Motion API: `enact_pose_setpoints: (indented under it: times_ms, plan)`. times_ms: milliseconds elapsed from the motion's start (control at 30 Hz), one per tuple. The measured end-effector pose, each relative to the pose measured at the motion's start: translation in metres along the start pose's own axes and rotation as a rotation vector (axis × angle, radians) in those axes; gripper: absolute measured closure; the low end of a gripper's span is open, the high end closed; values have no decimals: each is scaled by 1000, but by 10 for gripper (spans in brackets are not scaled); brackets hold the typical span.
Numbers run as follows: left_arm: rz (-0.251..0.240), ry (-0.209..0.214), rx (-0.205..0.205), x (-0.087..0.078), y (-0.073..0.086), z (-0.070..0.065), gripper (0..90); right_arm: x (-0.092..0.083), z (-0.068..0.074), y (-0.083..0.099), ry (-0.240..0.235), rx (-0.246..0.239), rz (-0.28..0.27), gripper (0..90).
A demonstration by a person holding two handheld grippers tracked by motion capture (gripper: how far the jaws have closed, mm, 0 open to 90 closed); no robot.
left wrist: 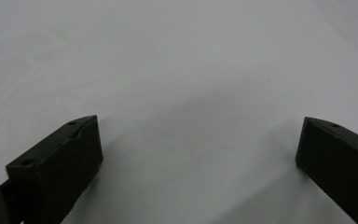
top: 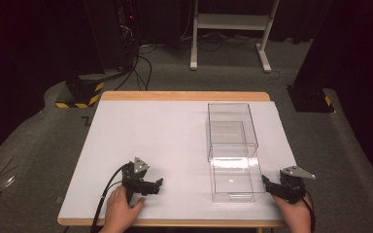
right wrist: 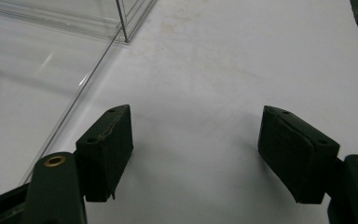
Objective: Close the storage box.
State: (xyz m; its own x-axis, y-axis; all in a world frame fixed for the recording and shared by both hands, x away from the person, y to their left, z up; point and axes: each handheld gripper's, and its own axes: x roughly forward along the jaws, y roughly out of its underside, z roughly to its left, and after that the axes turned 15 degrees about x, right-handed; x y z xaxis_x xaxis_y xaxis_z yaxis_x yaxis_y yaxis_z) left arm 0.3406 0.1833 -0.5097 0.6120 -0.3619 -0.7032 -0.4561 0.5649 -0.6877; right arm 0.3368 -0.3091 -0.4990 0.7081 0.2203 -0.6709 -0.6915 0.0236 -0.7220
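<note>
In the high view, the left gripper (top: 159,185) rests low on the near left of the white table (top: 165,131), held by the person's left hand (top: 121,209), well apart from the boxes and probably just parked. The right gripper (top: 267,185) sits at the near right, just beside the near clear box (top: 236,177), likely set to work on it. That box lies right of centre near the front edge; a second clear box (top: 231,130) stands just beyond it. Both look empty.

In the left gripper view, its jaws stand spread wide over bare tabletop, nothing between them.

In the right gripper view, its jaws are likewise spread and hold nothing; the clear box's wall (right wrist: 81,81) runs along the left, close by its left jaw, and the inside shows no contents.
</note>
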Motion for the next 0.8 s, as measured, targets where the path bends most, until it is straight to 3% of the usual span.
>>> enact_pose_setpoints:
  times_ms: [267, 800]
  plan:
    - [0, 0, 0, 0, 0, 0, 6, -4, 1, 0, -22, -1, -13, 261]
    - [0, 0, 0, 0, 0, 0, 6, -27, 6, -9, -65, -12, -96, 260]
